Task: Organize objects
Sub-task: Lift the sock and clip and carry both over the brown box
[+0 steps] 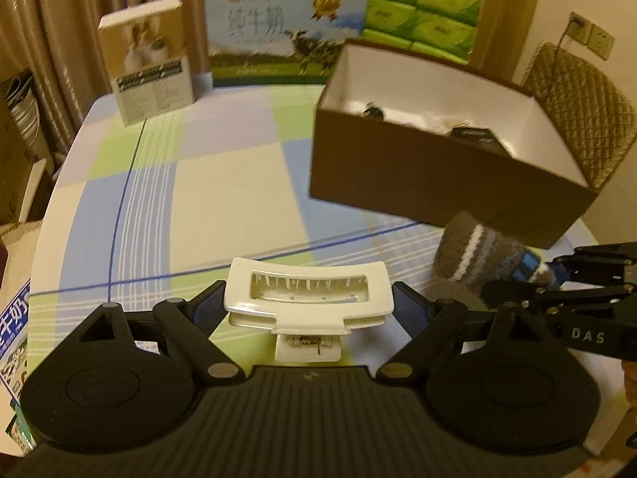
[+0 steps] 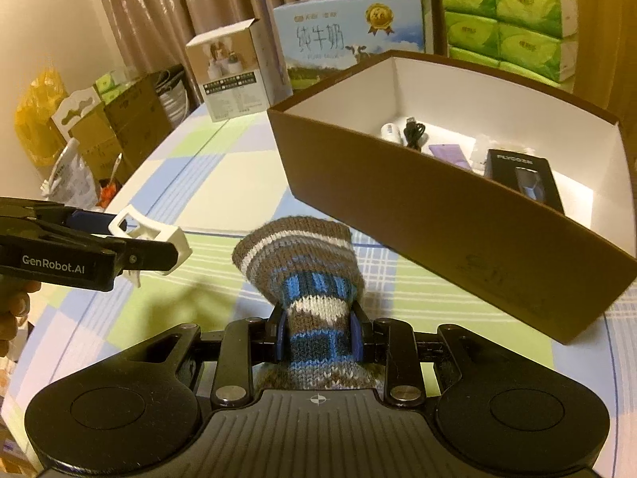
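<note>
Checked pastel tablecloth (image 1: 223, 199) spread across frame. Open brown cardboard box with white lining (image 2: 458, 215) seen upper right of both views, ahead of both grippers; small items already lying inside. Striped brown, white and blue knitted sock (image 2: 306, 279) clamped mid-length in right gripper (image 2: 317, 336), long axis pointed forward toward box's near wall. White plastic claw hair clip (image 1: 306, 294) pinched endwise in left gripper (image 1: 306, 310), held crosswise, box farther right. Right hand judged nearer box.

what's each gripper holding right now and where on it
Left gripper clamps the white hair clip by its two ends; right gripper pinches the striped sock near one end.
</note>
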`<action>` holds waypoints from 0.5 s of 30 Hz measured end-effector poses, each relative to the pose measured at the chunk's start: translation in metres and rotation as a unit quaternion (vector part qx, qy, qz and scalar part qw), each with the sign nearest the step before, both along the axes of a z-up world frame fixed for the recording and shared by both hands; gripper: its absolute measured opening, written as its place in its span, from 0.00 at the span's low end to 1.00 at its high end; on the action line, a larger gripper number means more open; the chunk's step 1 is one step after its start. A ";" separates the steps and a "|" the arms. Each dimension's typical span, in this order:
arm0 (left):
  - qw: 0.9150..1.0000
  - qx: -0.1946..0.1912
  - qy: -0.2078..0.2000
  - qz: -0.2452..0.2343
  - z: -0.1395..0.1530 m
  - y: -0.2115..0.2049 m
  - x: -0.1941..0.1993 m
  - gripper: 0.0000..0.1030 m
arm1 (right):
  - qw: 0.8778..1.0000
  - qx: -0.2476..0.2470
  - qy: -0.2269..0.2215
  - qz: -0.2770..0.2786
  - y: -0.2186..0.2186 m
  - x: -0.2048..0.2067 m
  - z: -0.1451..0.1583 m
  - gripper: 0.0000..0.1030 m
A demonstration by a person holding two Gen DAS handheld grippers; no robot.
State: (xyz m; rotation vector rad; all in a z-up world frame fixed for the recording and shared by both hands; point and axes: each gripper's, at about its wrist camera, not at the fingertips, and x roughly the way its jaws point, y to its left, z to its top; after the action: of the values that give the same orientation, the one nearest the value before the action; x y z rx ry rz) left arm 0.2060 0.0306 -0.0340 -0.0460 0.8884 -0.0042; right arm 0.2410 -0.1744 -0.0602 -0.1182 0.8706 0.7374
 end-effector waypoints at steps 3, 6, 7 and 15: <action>1.000 0.000 -0.011 -0.009 0.010 -0.010 0.000 0.82 | 1.000 0.008 0.002 -0.009 -0.009 -0.002 0.009 0.26; 1.000 -0.003 -0.021 -0.019 0.020 -0.021 0.003 0.82 | 1.000 0.022 0.002 -0.018 -0.019 -0.001 0.021 0.26; 0.999 -0.003 -0.024 -0.021 0.023 -0.024 0.005 0.82 | 0.999 0.027 0.002 -0.023 -0.024 0.000 0.026 0.26; 0.998 0.000 -0.051 -0.045 0.043 -0.052 0.025 0.82 | 0.997 0.053 -0.016 -0.060 -0.057 0.019 0.058 0.26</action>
State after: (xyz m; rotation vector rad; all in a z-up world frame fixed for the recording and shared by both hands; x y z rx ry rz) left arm 0.2312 -0.0216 0.0086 -0.0051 0.7876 -0.0901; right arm 0.2596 -0.2314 -0.0027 0.0157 0.7987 0.6664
